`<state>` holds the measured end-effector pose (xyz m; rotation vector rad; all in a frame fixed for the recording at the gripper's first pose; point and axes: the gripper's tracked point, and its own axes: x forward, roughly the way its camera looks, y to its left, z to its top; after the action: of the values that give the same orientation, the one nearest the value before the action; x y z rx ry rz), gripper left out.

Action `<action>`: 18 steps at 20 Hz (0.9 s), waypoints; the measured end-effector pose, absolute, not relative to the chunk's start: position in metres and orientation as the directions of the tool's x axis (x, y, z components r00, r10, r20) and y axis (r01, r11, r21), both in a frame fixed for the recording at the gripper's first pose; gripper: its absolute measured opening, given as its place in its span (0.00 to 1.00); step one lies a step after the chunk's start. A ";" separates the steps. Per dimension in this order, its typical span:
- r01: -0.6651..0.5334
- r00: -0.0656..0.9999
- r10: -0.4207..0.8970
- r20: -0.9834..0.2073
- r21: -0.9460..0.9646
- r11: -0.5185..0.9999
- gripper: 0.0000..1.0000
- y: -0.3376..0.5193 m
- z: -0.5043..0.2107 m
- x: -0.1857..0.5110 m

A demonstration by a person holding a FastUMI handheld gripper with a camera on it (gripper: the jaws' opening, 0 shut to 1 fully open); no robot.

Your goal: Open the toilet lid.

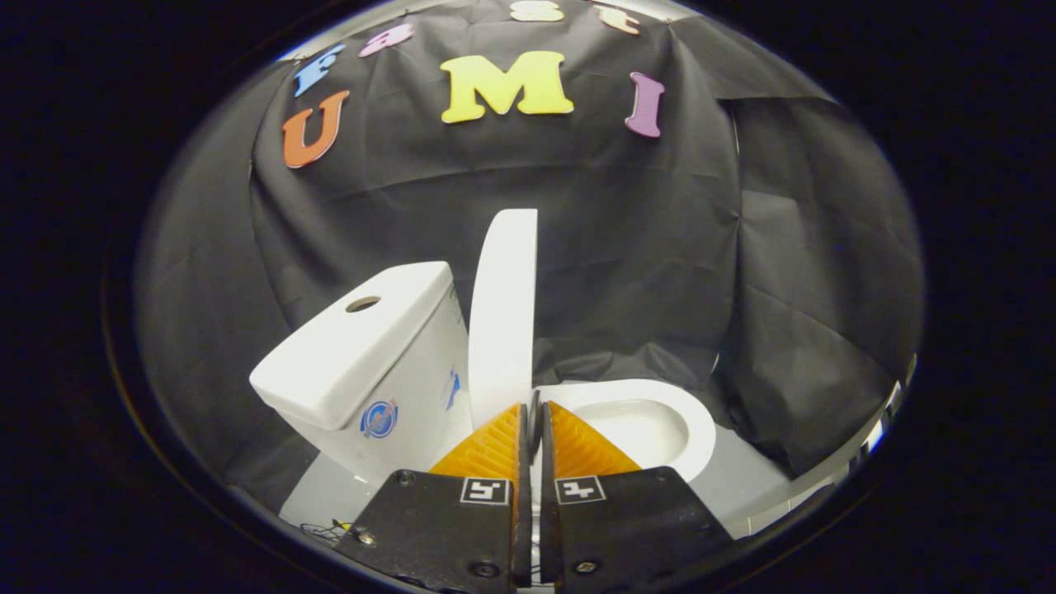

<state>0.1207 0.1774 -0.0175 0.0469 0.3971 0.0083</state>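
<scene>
A white toilet lid [503, 313] stands upright beside the tank [363, 355], bowl [652, 421] exposed, so opening looks essentially done, while the hand-held gripper [533, 412] pinches the lid's lower edge, nearly closed.

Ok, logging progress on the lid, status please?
Tongs shut on lid's lower edge. Lid raised upright beside tank. Bowl uncovered. Nothing in the way.

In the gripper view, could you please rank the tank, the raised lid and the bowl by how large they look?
1. Tank, largest.
2. Raised lid, edge-on, so it looks narrow.
3. Bowl, partly behind the claw, so unsure against the lid.
The claw looks nearly shut at the lid's base.
</scene>
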 end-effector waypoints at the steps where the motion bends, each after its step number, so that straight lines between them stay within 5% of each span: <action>1: -0.006 0.923 0.019 -0.384 0.035 0.999 0.07 0.183 -0.018 0.121; 18: -0.130 0.930 0.094 -0.356 -0.081 0.988 0.14 0.248 -0.021 0.122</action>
<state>0.1217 0.2484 -0.0214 -0.1037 0.3592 0.1150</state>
